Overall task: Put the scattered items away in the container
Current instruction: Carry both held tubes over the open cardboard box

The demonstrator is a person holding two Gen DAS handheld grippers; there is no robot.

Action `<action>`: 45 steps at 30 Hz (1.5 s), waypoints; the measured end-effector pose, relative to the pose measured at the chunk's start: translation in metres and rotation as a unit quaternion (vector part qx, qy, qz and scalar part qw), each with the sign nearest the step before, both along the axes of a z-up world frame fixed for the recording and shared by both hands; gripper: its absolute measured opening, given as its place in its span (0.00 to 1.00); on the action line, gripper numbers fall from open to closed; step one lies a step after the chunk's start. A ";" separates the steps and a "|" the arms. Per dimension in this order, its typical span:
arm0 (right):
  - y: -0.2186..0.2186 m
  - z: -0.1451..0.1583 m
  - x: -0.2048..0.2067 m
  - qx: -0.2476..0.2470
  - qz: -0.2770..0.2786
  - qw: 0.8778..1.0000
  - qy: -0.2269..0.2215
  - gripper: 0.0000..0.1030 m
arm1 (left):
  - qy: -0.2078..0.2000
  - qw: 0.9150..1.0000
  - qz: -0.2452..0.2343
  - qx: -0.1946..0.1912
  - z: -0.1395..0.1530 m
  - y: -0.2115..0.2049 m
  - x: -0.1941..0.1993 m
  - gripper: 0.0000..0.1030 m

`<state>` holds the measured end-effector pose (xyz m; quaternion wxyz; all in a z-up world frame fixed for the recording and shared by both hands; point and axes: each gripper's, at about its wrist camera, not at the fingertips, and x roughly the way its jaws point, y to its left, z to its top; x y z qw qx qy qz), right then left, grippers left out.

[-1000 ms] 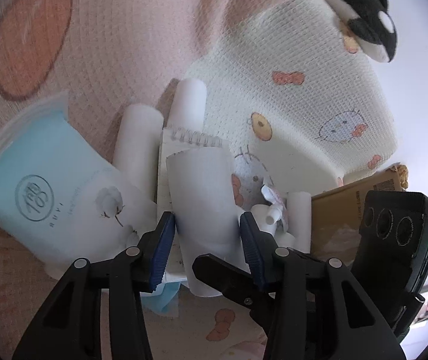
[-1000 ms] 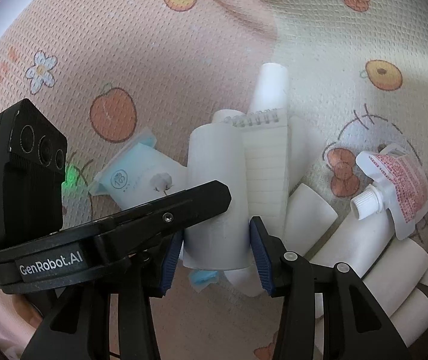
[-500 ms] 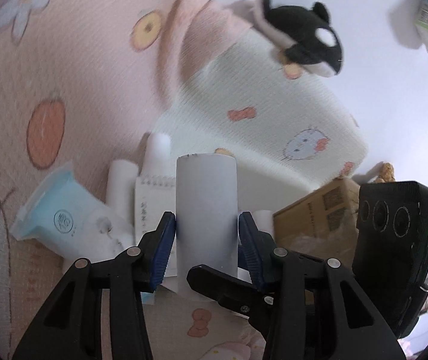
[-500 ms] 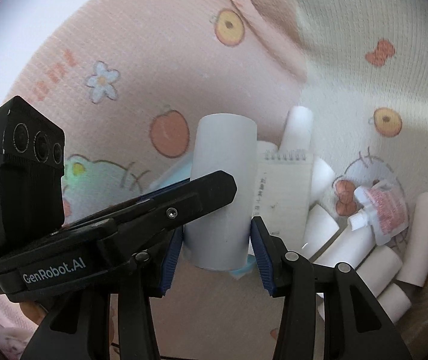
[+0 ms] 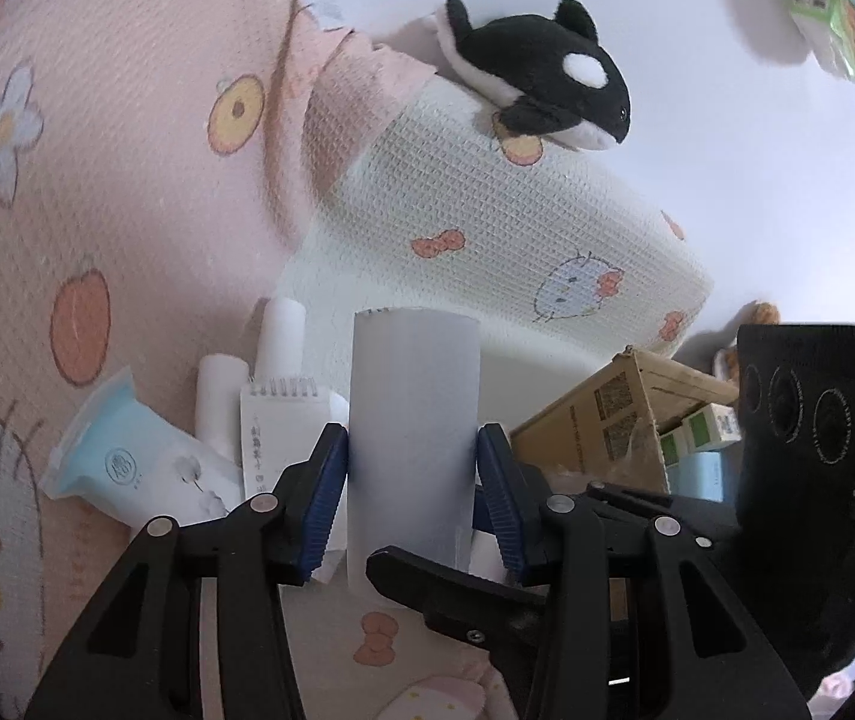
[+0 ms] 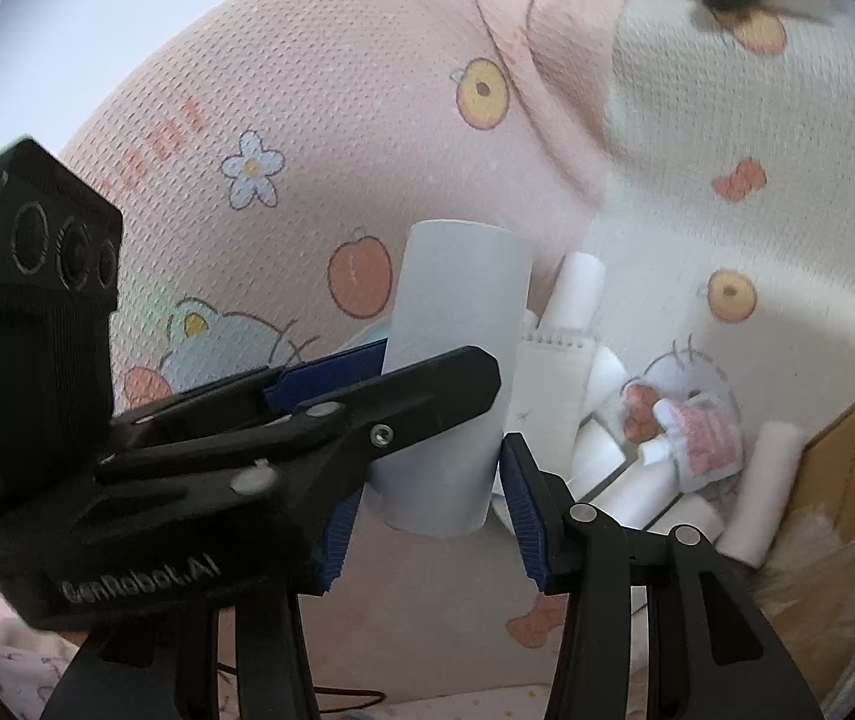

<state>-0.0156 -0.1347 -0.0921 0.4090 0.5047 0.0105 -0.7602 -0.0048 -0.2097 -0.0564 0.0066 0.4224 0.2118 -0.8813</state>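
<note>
A large white paper roll [image 5: 412, 438] hangs upright above the bedspread, and both grippers hold it. My left gripper [image 5: 412, 450] is shut on its lower half, blue pads pressing both sides. My right gripper [image 6: 427, 510] is shut on the same white roll [image 6: 451, 372] near its bottom end. The left tool's body [image 6: 187, 480] crosses in front of the roll in the right wrist view. Below lie a spiral notepad [image 5: 283, 420], a blue and white tissue pack [image 5: 139, 474], small white rolls [image 6: 769, 480] and a pink spouted pouch [image 6: 703, 432]. The open cardboard box [image 5: 613, 420] stands to the right.
A pink and cream cartoon-print blanket [image 5: 127, 180] covers the bed. An orca plush [image 5: 541, 78] lies on the raised cream fold near the white wall. A green packet [image 5: 829, 12] is at the far top right. Green cartons [image 5: 697, 432] sit inside the box.
Both grippers have risen together with the white roll, lifting it off the pile. The notepad, tissue pack and small rolls now look smaller and farther below.
</note>
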 end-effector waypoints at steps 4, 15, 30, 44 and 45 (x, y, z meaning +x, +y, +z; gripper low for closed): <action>0.004 0.006 -0.006 0.005 0.005 1.000 -0.003 0.42 | -0.013 1.000 -0.003 -0.012 0.008 0.009 -0.009 0.47; 0.049 0.041 -0.019 -0.012 -0.010 1.000 0.011 0.42 | -0.011 0.997 -0.053 -0.058 0.048 0.060 -0.037 0.47; 0.124 0.037 -0.014 -0.010 -0.061 0.998 0.001 0.42 | -0.023 0.992 -0.110 -0.055 0.042 0.135 -0.050 0.47; 0.212 0.040 -0.028 0.004 -0.121 0.993 -0.010 0.42 | -0.044 0.981 -0.183 -0.051 0.036 0.220 -0.090 0.47; 0.218 0.039 -0.029 0.008 -0.125 0.992 -0.012 0.42 | -0.048 0.980 -0.185 -0.046 0.034 0.223 -0.093 0.47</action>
